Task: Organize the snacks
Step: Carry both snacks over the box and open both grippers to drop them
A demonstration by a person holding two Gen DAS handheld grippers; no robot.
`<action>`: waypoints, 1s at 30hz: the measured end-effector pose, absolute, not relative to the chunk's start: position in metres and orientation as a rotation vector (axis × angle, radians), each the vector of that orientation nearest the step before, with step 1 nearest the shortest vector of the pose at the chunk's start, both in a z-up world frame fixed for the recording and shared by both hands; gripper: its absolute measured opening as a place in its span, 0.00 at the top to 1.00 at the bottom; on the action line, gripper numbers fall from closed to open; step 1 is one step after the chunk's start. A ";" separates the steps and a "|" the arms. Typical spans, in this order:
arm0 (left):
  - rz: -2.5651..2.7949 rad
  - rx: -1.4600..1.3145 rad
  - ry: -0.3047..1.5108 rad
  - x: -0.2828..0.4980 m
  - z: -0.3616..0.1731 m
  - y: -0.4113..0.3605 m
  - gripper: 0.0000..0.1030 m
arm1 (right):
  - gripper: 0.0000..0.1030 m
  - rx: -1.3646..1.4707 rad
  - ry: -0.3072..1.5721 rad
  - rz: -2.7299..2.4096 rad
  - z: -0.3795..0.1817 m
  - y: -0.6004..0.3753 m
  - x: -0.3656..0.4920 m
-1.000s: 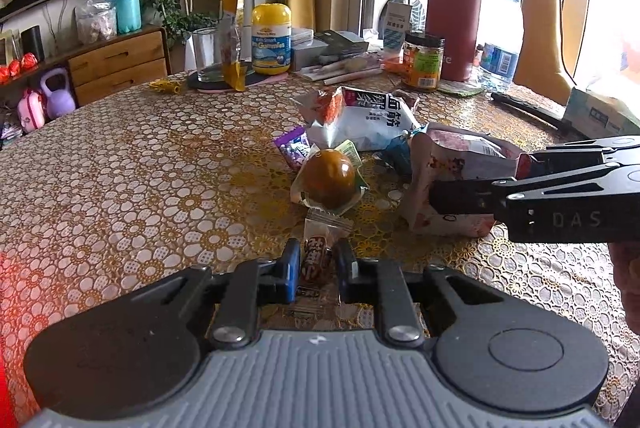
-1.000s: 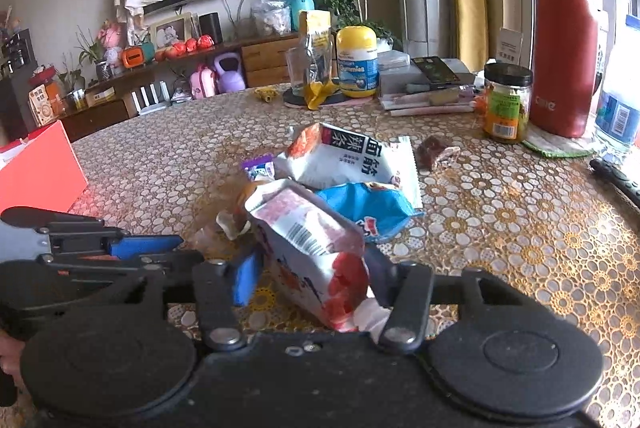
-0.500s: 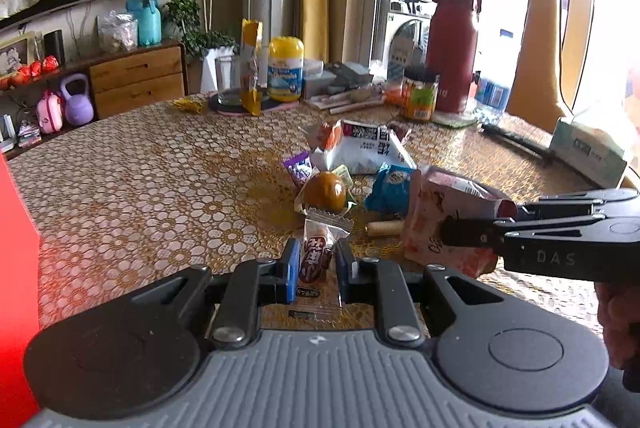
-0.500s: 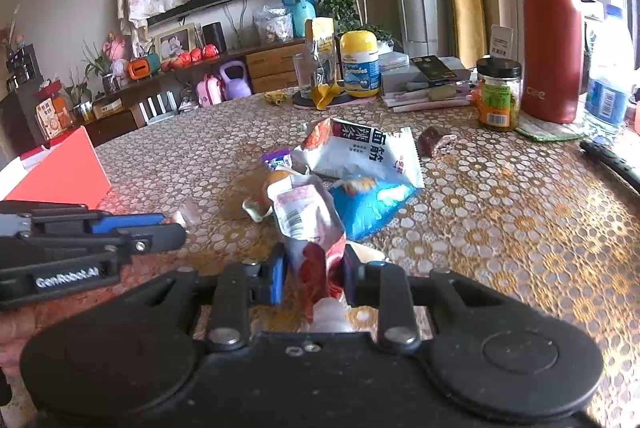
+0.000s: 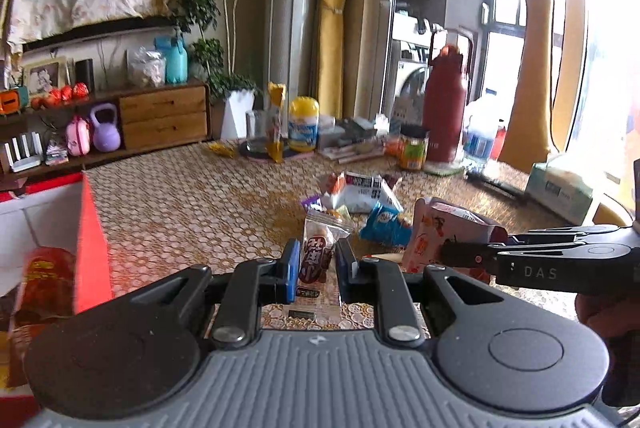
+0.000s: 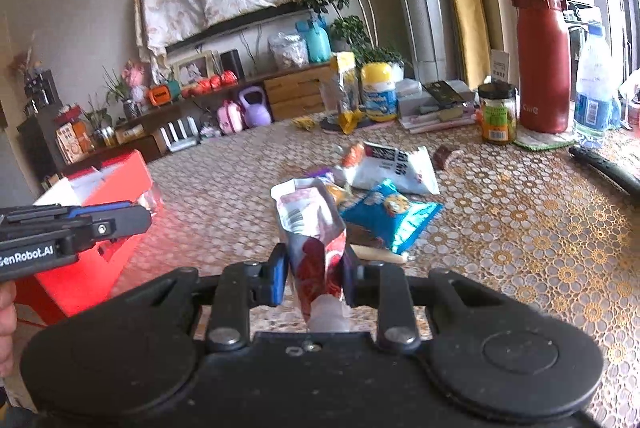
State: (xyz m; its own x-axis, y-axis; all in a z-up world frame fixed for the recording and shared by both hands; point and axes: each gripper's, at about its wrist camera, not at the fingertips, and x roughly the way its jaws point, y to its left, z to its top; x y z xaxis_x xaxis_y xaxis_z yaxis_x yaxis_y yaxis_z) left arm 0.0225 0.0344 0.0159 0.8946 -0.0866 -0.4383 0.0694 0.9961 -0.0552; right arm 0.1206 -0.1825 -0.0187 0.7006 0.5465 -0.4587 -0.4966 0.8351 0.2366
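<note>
My left gripper (image 5: pixel 318 253) is shut on a small clear packet with a brown sweet (image 5: pixel 320 228), held above the gold-patterned table (image 5: pixel 192 204). My right gripper (image 6: pixel 314 260) is shut on the lower end of a pink snack bag (image 6: pixel 308 212), which stands upright and clear of the table. In the left wrist view that pink bag (image 5: pixel 436 224) hangs at the right. More snacks lie mid-table: a white bag (image 6: pixel 394 164), a blue bag (image 6: pixel 394 214) and a pale stick (image 6: pixel 380 254). An open red box (image 6: pixel 108 196) stands at the left table edge, beside the left gripper (image 6: pixel 132 216).
Along the far edge stand a red flask (image 6: pixel 542 68), a jar (image 6: pixel 498 112), a yellow-lidded tub (image 6: pixel 378 92) and a water bottle (image 6: pixel 594 88). A black rod (image 6: pixel 608 168) lies at the right. A tissue box (image 5: pixel 560 188) sits near the right edge.
Both grippers have risen and pulled back toward the left with their packets. The right jaws went from loosely around the pink bag to pinching it. The red box has come into view.
</note>
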 end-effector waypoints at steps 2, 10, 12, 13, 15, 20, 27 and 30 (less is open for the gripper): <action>-0.071 -0.041 0.440 0.011 0.023 0.038 0.82 | 0.75 0.102 0.526 0.596 -0.012 -0.181 0.114; 0.006 -0.061 0.377 -0.024 0.047 0.066 0.82 | 0.75 0.098 0.475 0.687 0.014 -0.156 0.095; 0.037 -0.066 0.365 -0.031 0.052 0.076 0.82 | 0.75 0.089 0.462 0.726 0.021 -0.143 0.091; 0.051 -0.070 0.359 -0.035 0.055 0.082 0.82 | 0.75 0.083 0.456 0.740 0.024 -0.137 0.088; 0.079 -0.073 0.351 -0.040 0.058 0.093 0.82 | 0.75 0.069 0.443 0.780 0.031 -0.123 0.084; 0.164 -0.085 0.347 -0.055 0.063 0.126 0.82 | 0.75 0.031 0.421 0.878 0.044 -0.082 0.077; 0.295 -0.098 0.372 -0.071 0.059 0.175 0.82 | 0.75 -0.015 0.408 1.008 0.057 -0.020 0.069; 0.344 -0.109 0.393 -0.076 0.053 0.194 0.82 | 0.75 -0.036 0.414 1.058 0.060 0.008 0.068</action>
